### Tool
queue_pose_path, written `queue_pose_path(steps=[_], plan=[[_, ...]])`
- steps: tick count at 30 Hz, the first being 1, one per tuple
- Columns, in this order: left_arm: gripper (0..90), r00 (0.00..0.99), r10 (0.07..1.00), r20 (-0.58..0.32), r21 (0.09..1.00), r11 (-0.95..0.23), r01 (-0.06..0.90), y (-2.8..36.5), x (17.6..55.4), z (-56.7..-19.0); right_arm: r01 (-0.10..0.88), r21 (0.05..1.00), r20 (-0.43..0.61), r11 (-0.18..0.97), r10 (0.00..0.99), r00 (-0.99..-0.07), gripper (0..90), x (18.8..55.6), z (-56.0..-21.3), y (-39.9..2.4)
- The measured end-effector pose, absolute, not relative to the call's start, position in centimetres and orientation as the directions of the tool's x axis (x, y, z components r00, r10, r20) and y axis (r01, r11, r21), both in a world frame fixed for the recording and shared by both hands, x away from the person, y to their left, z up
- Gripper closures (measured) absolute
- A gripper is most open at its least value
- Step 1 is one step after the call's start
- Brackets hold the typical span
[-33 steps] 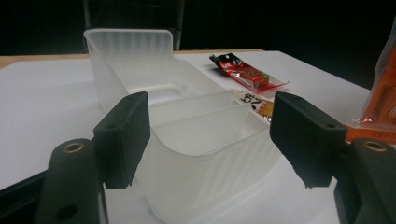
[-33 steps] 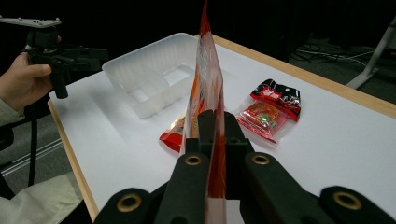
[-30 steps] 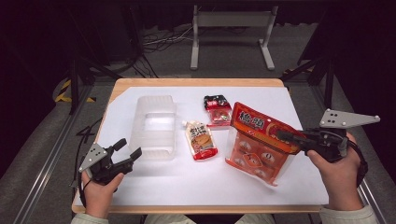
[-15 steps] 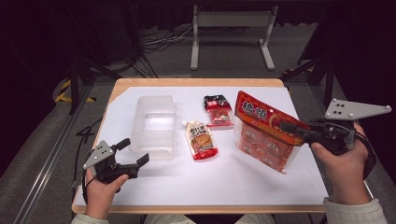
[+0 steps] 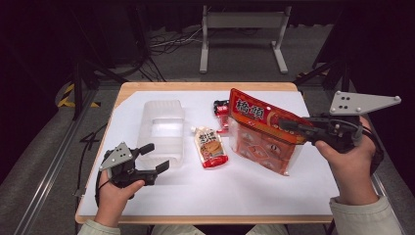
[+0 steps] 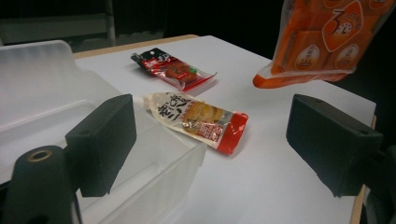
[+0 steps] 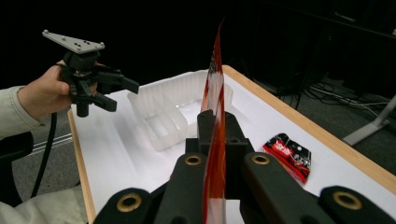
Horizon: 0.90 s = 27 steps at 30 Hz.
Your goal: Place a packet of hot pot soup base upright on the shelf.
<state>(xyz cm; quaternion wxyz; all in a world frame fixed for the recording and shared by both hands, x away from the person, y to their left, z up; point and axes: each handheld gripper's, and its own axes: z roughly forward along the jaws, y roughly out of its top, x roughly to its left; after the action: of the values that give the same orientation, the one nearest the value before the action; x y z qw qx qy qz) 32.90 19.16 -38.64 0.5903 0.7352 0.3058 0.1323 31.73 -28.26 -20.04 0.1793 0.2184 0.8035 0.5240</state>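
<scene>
right gripper (image 5: 286, 126) clamped on the top edge of the big orange snack bag (image 5: 262, 132), jaws pressed flat together on the film, as seen edge-on in the right gripper view (image 7: 215, 140). bag lifted clear of the white table (image 5: 254, 191), hanging tilted to the right of the clear plastic tray (image 5: 161, 128), well apart from it, its lower corner just above the sheet. in the left gripper view, bottom of the bag (image 6: 327, 42) seen hanging in the air above the tabletop.

left gripper (image 5: 155, 157) held at the near right corner of the tray, jaws wide apart and just opened then eased in a little, with nothing between them; one finger (image 6: 100, 140) over the tray's rim (image 6: 154, 154), the other (image 6: 331, 140) out over bare table.

lying flat right of the tray: a small cream and red sauce pouch (image 5: 210, 147), just beside the tray. farther right and back from the tray, a small red and black packet (image 5: 221, 108), partly behind the hanging bag.
</scene>
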Motion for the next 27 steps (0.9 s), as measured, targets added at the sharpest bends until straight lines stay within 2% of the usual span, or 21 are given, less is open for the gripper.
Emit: queue_pose_path(steps=[8,16,21,23,27], plan=[[12.6,0.811,0.566,-0.145,0.957,-0.127,0.260,17.4,34.1,-38.3,0.125,0.926,-0.071,0.355,0.491,-0.868,90.0,32.8,-19.3,-26.3],[10.2,0.823,0.531,-0.201,0.957,-0.073,0.281,17.2,34.6,-38.2,0.075,0.931,-0.090,0.356,0.427,-0.900,90.0,33.7,-18.9,-24.1],[9.8,0.814,0.546,-0.196,0.956,-0.077,0.282,17.2,35.0,-38.3,0.057,0.941,-0.087,0.334,0.400,-0.912,90.0,34.5,-18.9,-23.0],[12.7,0.790,0.592,-0.156,0.947,-0.138,0.290,16.9,35.2,-38.2,0.052,0.943,-0.086,0.328,0.390,-0.917,90.0,34.8,-18.9,-22.5],[13.3,0.804,0.572,-0.161,0.953,-0.121,0.277,16.3,35.5,-37.9,0.038,0.945,-0.091,0.325,0.372,-0.924,90.0,35.2,-18.9,-21.7]])
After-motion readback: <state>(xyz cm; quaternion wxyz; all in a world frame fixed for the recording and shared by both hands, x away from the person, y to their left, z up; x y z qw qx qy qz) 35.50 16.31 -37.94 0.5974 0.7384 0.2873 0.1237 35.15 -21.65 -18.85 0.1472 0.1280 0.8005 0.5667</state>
